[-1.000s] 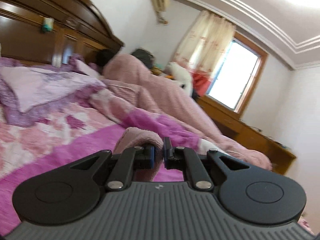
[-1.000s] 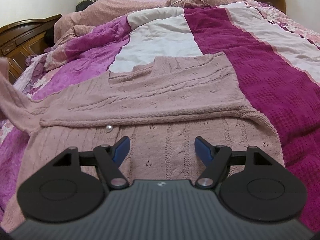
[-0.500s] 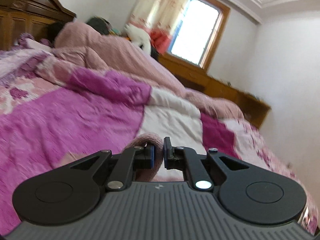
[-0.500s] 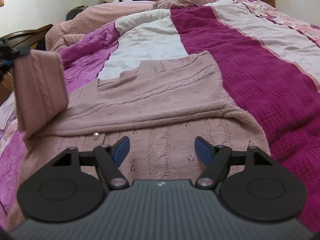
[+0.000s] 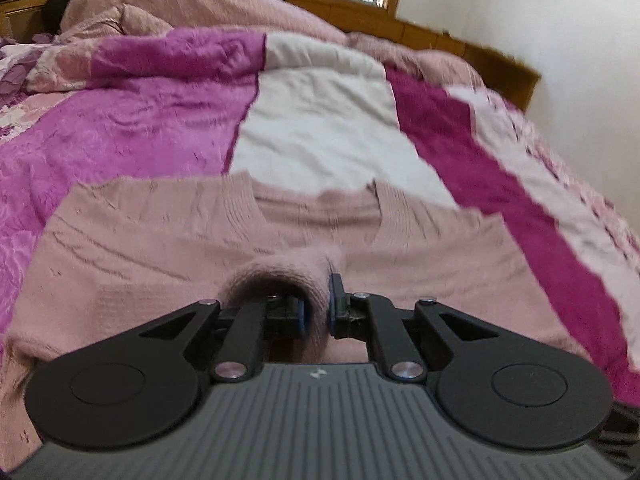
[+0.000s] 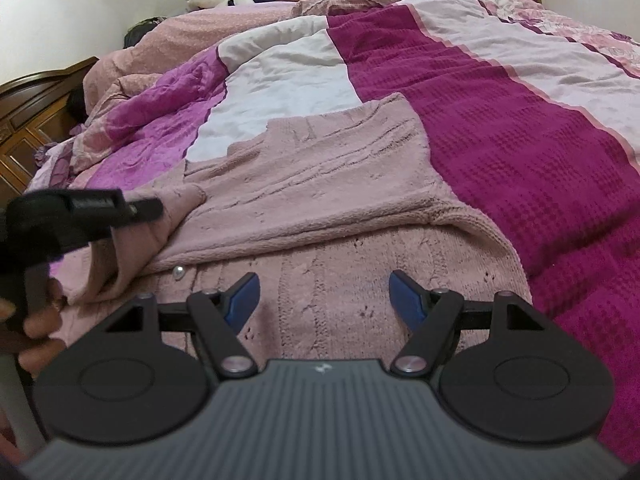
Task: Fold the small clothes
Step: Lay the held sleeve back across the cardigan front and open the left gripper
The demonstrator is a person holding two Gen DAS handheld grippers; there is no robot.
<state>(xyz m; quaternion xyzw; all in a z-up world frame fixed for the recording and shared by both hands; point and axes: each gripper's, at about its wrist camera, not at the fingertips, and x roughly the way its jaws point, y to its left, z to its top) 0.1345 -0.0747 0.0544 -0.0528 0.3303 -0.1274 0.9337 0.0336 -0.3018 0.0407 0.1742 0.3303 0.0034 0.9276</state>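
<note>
A dusty-pink knitted sweater (image 6: 312, 184) lies spread on the bed, its right side folded over the body. My left gripper (image 5: 316, 314) is shut on the cuff of the sweater's left sleeve (image 5: 288, 272), held low over the sweater's chest (image 5: 160, 240). In the right wrist view the left gripper (image 6: 154, 208) comes in from the left edge with the sleeve (image 6: 136, 240) hanging under it. My right gripper (image 6: 324, 292) hovers open above the sweater's lower part, with nothing between its blue pads (image 6: 242, 294).
The bed carries a quilt (image 6: 500, 120) in magenta, white and purple panels. A bunched pink blanket (image 5: 192, 4) lies at the far end, a dark wooden headboard (image 6: 28, 112) on the left. A person's hand (image 6: 36, 328) grips the left tool.
My left gripper swung right and down with the sleeve, from over the quilt beside the sweater to low above its chest. The right gripper stayed put and open.
</note>
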